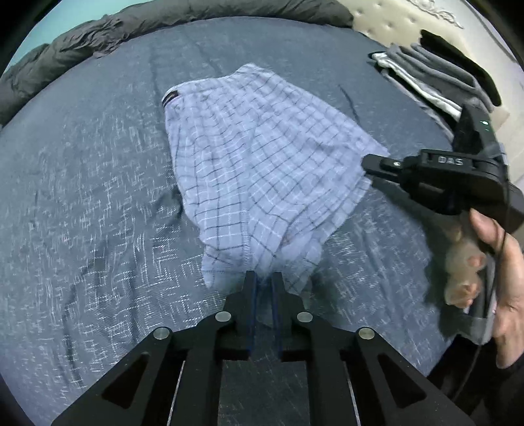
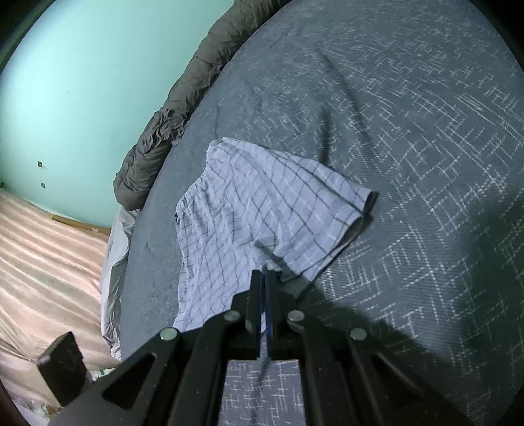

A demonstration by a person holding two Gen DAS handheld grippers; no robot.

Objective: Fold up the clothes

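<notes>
Your left wrist view looks steeply down along its own fingers (image 1: 263, 281), close over the bed cover (image 1: 98, 196); the headboard (image 1: 386, 23) sits at its upper right; your right wrist view looks more shallowly along its fingers (image 2: 262, 278), toward the green wall (image 2: 82, 82) and floor (image 2: 42, 249); both share the checked shorts (image 1: 262, 157) (image 2: 262, 203) and rumpled duvet (image 1: 98, 36) (image 2: 157, 137).

— What do we see under everything?
— We see a bed (image 1: 98, 183) with a blue-grey patterned cover. On it lie the checked shorts (image 1: 262, 164), partly lifted at their near edges.
— And further away?
— A crumpled grey duvet (image 1: 98, 39) along the far edge, and folded clothes (image 1: 435, 78) in a pile near the headboard.
</notes>
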